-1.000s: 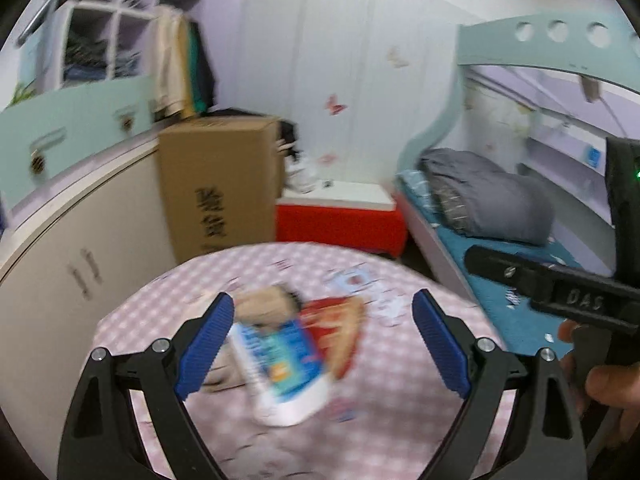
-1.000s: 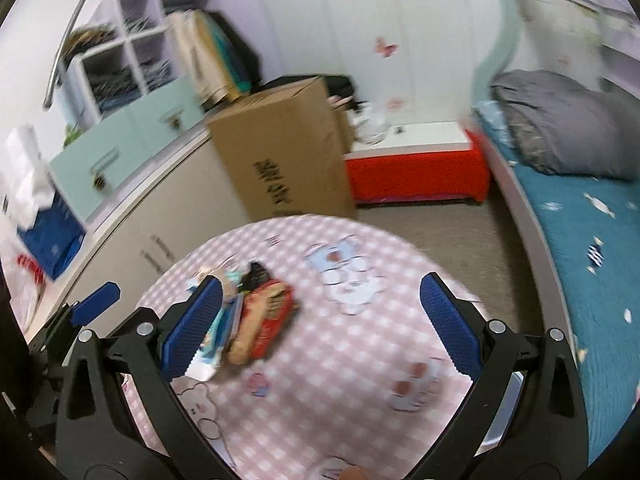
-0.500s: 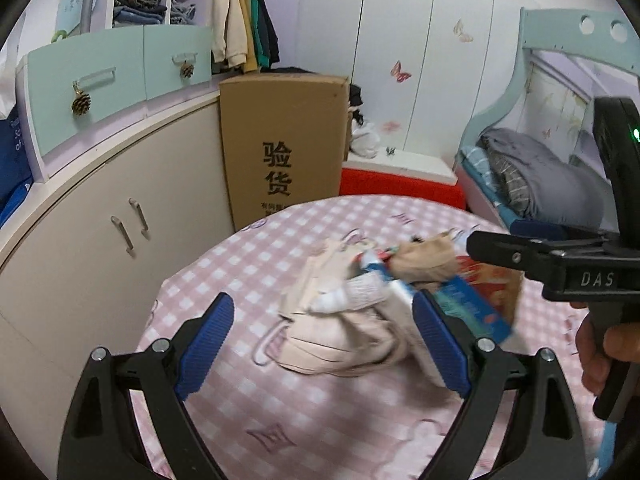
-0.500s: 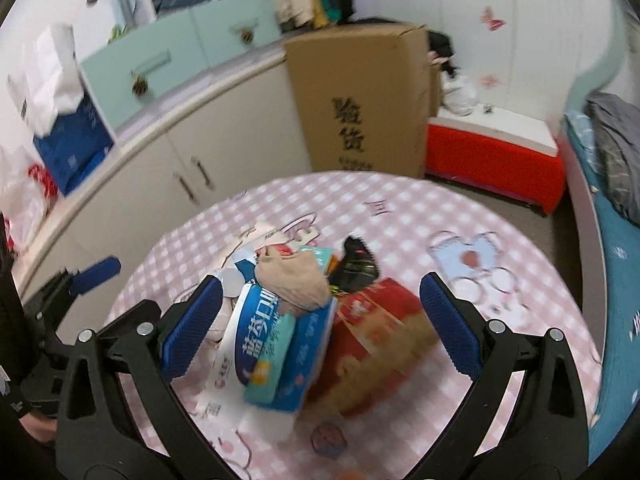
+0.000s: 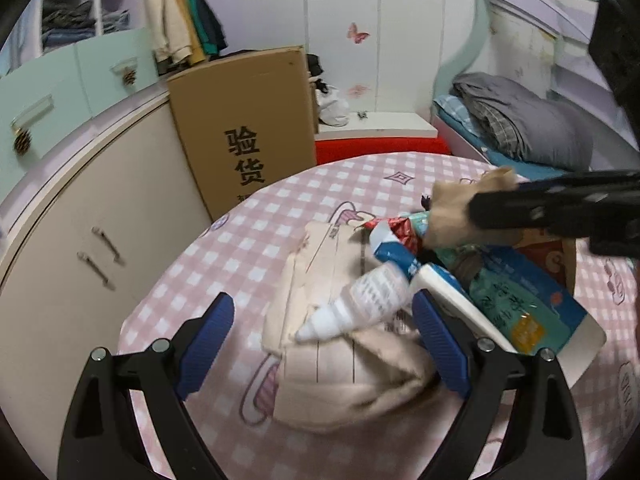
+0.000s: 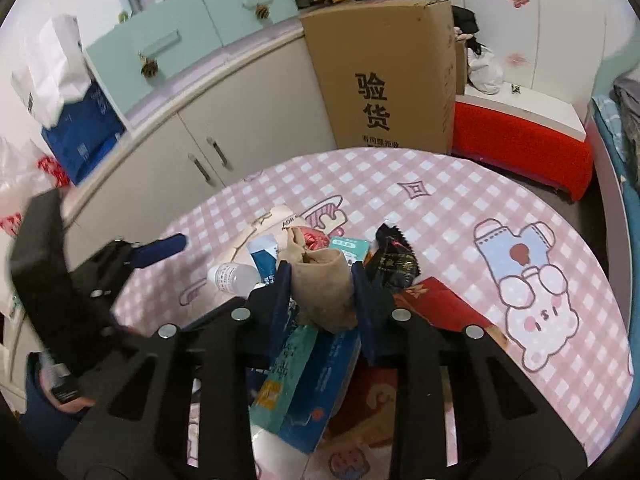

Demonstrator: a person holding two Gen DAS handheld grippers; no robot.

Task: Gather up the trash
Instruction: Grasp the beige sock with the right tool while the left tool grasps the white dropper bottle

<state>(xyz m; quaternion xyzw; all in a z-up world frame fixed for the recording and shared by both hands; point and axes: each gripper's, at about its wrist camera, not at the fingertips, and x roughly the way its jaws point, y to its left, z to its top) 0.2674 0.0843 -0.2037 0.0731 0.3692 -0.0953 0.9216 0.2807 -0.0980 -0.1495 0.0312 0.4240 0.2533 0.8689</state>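
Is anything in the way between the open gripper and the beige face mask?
Yes. A small clear bottle lies on top of the beige face mask, right between the left gripper fingers.

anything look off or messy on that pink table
Yes: a jumble of trash sits piled on the checked tablecloth: a small bottle tipped on its side, wrappers and a crumpled tan wad, which the right gripper is closing on.

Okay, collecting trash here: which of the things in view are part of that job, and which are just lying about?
Part of the job:
- crumpled tan wrapper, between the closing right gripper pads
- small clear plastic bottle
- teal and blue snack packet
- black foil wrapper
- beige cloth bag

Just lying about:
- tall cardboard box
- grey bedding
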